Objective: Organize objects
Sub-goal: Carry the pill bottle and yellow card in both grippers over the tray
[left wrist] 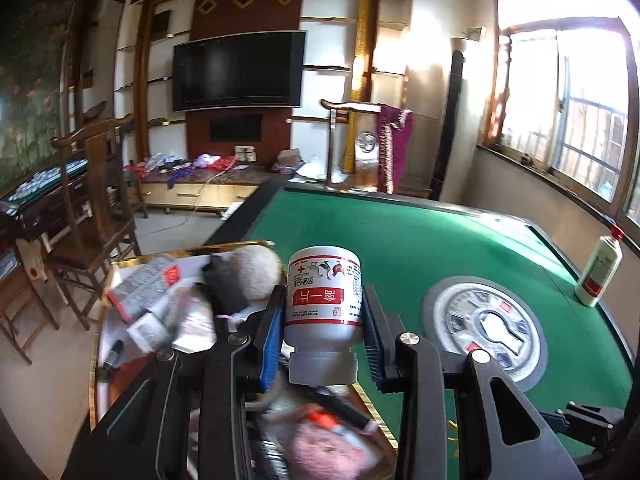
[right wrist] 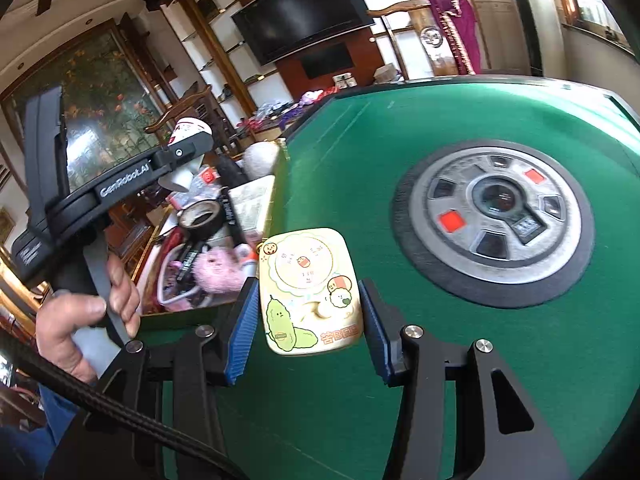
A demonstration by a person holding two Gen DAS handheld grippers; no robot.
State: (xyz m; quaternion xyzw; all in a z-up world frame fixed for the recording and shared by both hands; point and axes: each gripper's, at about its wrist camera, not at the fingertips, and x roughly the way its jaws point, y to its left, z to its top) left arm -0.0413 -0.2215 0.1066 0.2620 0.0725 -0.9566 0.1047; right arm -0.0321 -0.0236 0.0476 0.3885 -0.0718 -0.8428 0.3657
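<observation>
green felt table (right wrist: 460, 380) under left jaws clamped on white bottle (left wrist: 323, 300), right jaws round cartoon tin (right wrist: 310, 292)

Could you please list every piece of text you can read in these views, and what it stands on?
"GenRobot.AI": on the left gripper's arm, seen from the right wrist.
"一止" in white on red, upside down: on the white bottle; its small print is unreadable.
"苦" then blurred characters: on the cartoon tin.

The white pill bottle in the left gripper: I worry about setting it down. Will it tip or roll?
The white pill bottle is held cap-down in the left gripper; set on that narrower cap, it would probably tip. On its side, the round body would likely roll. It looks like rigid plastic, probably not fragile.
</observation>
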